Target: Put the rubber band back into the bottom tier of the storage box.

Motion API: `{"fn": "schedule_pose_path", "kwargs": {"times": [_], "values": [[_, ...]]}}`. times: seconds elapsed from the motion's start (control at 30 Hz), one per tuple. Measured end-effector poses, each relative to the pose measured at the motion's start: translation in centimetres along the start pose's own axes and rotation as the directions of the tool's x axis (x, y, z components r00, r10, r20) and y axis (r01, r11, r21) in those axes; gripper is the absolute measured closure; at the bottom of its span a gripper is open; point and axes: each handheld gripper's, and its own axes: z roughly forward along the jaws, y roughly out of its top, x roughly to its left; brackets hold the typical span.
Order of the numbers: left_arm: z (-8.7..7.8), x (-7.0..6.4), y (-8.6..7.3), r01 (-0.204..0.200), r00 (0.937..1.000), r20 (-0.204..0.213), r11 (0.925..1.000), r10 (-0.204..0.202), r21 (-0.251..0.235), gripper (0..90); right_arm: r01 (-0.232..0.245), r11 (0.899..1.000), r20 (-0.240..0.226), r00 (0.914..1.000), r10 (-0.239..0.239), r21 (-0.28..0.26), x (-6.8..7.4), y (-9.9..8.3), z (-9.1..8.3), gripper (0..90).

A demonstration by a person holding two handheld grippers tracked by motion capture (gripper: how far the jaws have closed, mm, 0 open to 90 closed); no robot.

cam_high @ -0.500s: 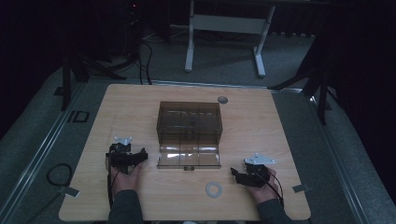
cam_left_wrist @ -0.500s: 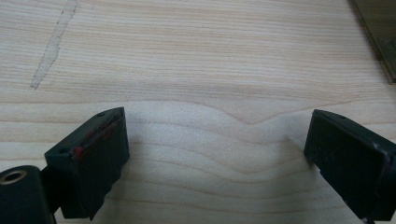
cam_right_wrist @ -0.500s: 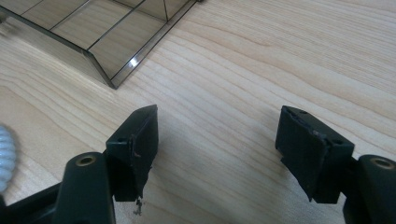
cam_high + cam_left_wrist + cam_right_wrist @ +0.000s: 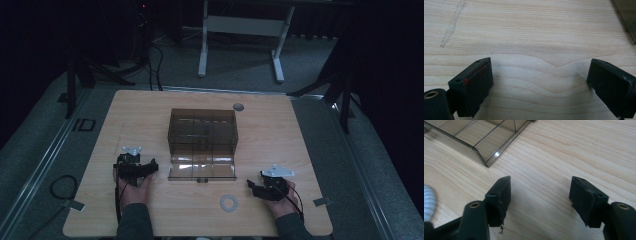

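A light wooden table (image 4: 300,150) is seen in the middle of the high view, on a grey floor in a dim room. At the centre of the frame a smoky transparent box (image 4: 202,131) is set on the tabletop, its lid (image 4: 202,167) folded down flat toward the bottom of the frame (thin dividers can be made out inside). A white ring (image 4: 229,202) is seen below the lid, near the bottom centre, and a small grey disc (image 4: 238,106) lies just above the box's upper right corner.

The left gripper (image 4: 145,167) is held at the lower left of the frame, just beside the lid's left edge. In the left gripper view its 2 jaws are spread wide over bare wood, with nothing between them.

The right gripper (image 4: 255,187) is held at the lower right, near the ring. In the right gripper view its jaws are likewise parted and empty, with the lid's corner at the upper left.
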Motion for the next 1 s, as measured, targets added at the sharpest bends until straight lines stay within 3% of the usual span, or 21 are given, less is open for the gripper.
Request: {"fn": "schedule_pose_path", "kwargs": {"times": [0.23,0.33,0.73,1.0], "values": [[0.0,-0.1,0.0,0.006,1.0,-0.005,1.0,-0.006,-0.001,6.7,0.004,1.0,-0.013,0.9999,-0.004,0.015,-0.1,0.1,-0.2,40.7],[-0.1,-0.1,-0.1,0.01,0.9999,-0.01,0.9999,-0.01,-0.001,6.7,-0.003,0.999,0.003,1.0,0.003,0.038,-0.1,0.4,-0.4,47.1],[-0.1,-0.1,-0.1,0.012,0.9999,-0.011,0.9999,-0.012,-0.001,6.7,0.029,0.993,-0.064,0.9977,-0.022,0.116,0.4,2.0,-1.2,55.3],[-0.1,-0.1,-0.1,0.013,0.9999,-0.011,0.9999,-0.013,0.001,6.7,0.105,0.972,-0.119,0.9895,-0.082,0.208,1.4,3.3,-1.4,63.4]]}}
